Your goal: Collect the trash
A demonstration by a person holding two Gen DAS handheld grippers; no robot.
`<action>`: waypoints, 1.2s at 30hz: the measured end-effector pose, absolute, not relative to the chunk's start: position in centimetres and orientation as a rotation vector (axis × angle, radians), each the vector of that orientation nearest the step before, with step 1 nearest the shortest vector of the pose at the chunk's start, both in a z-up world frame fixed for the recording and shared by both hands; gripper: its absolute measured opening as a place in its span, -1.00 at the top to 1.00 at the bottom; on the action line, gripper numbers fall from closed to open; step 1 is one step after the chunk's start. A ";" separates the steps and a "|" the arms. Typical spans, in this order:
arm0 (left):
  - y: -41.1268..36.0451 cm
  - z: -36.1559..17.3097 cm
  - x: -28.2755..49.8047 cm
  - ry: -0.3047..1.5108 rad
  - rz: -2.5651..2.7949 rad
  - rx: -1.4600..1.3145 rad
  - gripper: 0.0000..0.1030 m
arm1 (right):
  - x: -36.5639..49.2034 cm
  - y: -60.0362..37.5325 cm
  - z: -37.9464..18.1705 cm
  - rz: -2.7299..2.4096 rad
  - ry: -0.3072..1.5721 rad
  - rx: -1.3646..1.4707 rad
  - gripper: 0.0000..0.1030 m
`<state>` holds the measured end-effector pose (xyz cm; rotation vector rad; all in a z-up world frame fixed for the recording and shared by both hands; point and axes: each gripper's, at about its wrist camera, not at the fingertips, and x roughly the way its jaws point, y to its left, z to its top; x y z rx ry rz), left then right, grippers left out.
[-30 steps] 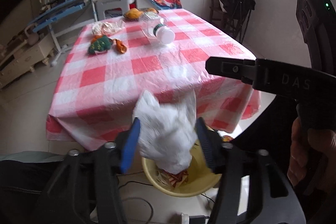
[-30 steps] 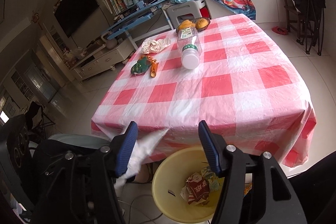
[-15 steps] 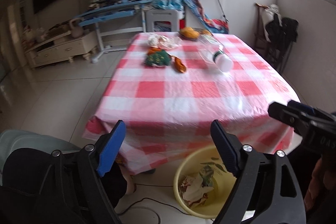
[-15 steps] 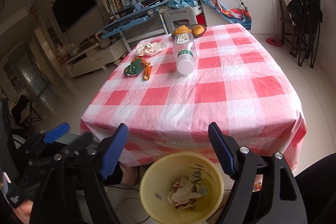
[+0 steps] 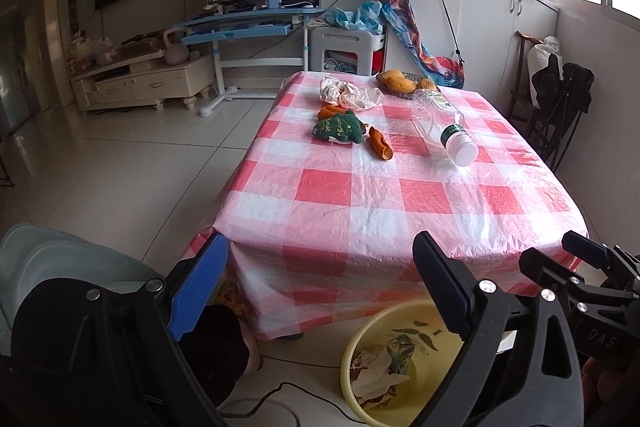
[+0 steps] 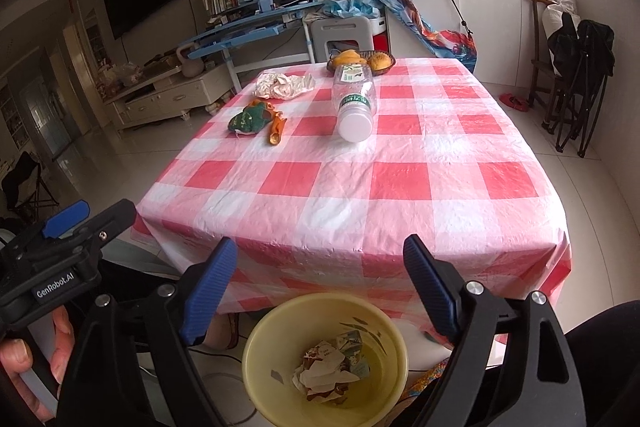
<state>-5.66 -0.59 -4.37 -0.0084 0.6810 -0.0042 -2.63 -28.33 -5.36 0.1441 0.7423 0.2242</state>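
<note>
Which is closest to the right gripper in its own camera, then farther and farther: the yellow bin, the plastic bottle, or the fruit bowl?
From the right gripper:
1. Yellow bin, just below it on the floor.
2. Plastic bottle, lying mid-table.
3. Fruit bowl, at the table's far edge.

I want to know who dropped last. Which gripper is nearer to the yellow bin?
Right. The right gripper hangs open directly over the bin. The left gripper, also open, is off to the bin's left, over the floor.
</note>
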 end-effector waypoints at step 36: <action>0.5 -5.2 -4.5 0.731 0.054 -0.056 -0.77 | -2.5 -26.4 -5.8 0.259 0.756 0.104 -0.60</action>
